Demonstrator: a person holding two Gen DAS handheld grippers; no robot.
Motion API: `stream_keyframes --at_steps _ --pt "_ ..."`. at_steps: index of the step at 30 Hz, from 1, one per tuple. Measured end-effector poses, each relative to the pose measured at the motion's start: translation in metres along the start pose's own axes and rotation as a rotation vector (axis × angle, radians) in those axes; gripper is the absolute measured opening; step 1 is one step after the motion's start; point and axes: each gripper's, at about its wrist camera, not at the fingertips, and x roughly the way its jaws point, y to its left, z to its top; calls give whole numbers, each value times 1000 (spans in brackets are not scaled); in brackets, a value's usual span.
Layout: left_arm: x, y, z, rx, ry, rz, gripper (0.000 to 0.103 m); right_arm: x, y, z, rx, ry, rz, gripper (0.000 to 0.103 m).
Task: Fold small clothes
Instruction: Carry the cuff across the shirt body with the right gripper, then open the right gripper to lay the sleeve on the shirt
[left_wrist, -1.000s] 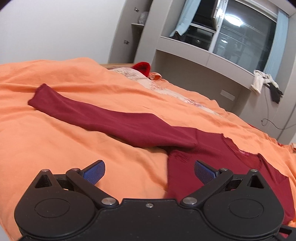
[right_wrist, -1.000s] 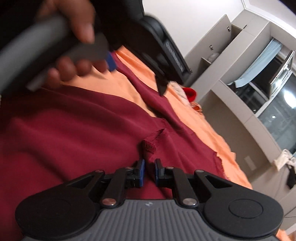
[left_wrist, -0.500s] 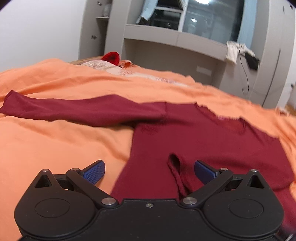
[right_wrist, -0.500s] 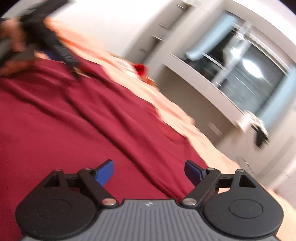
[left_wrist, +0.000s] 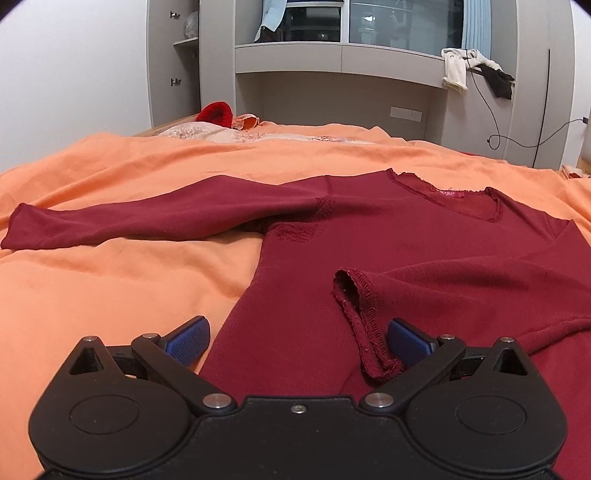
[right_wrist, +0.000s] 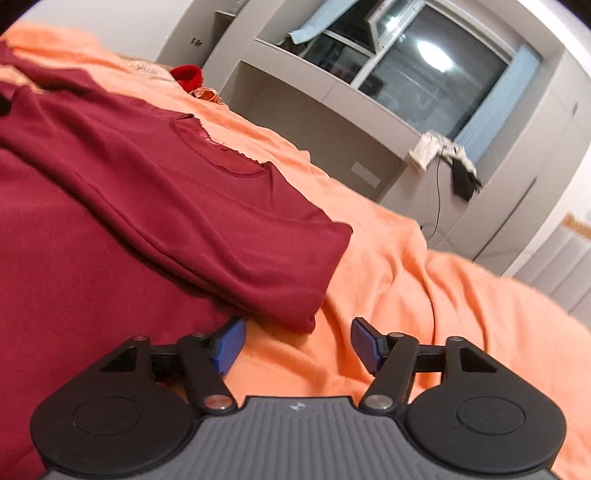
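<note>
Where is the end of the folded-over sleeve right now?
In the left wrist view the cuff lies on the front of the red shirt, low and centre, just ahead of the open left tool and nearer its right pad.

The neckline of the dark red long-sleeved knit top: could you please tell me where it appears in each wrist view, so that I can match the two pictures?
Left wrist view: the neckline sits right of centre, at the far edge of the dark red long-sleeved knit top.
Right wrist view: the neckline lies upper left of centre, running diagonally.
Shared landmark: the bright red knitted hat at the far end of the bed.
</note>
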Motion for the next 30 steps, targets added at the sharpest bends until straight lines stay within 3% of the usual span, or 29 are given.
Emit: stream_keyframes --at_steps 3,5,7,11,17,23,24,26,28,30 --pt "0 0 0 1 1 0 102 10 6 -3 -37 -24 -24 54" --pt "0 0 0 0 0 0 102 12 9 -3 -51 -26 -35 31" --pt "0 0 0 2 1 1 102 13 10 -5 -56 -16 -38 15" --pt "0 -2 0 6 1 1 102 8 2 -4 -14 -22 -32 8" --pt "0 -4 -1 19 0 0 102 4 -22 -2 170 8 33 7" --pt "0 -9 -4 53 -4 15 102 -1 -33 -1 278 34 85 12" --pt "0 -9 -4 54 -6 15 102 -4 -35 -1 296 33 89 17" --pt "0 -8 -4 51 -7 13 102 -10 -37 1 325 21 90 47" --pt "0 -8 -4 50 -9 12 102 -17 -39 4 346 5 92 58" --pt "-1 -7 -4 50 -12 10 102 -24 -40 8 363 -11 95 63"
